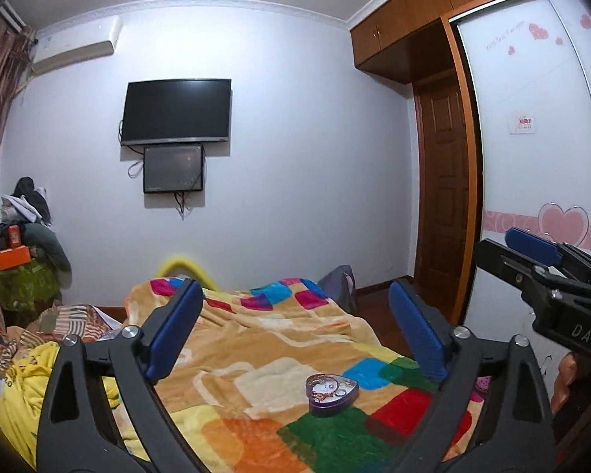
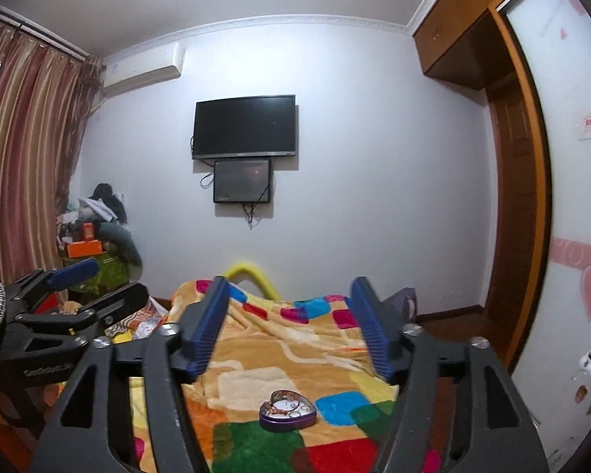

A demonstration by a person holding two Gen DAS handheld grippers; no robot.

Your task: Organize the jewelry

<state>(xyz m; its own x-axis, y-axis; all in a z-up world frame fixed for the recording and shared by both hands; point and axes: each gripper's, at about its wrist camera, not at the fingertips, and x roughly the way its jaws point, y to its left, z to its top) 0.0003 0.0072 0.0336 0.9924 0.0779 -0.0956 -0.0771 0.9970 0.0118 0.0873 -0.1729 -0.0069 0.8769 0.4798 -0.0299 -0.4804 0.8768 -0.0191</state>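
Jewelry tin is sitting at six o'clock on the bed, both grippers' jaws hovering spread, awaiting approach.

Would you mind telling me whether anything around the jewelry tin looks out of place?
The heart-shaped tin sits lidless on the rumpled blanket, jewelry heaped at its rim. Nothing has spilled.

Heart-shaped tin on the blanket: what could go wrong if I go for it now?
The heart-shaped tin sits on a soft, rumpled blanket, so pressing down may tip it and spill the jewelry piled inside. Both the left gripper and right gripper are open and close together; they could collide when converging.
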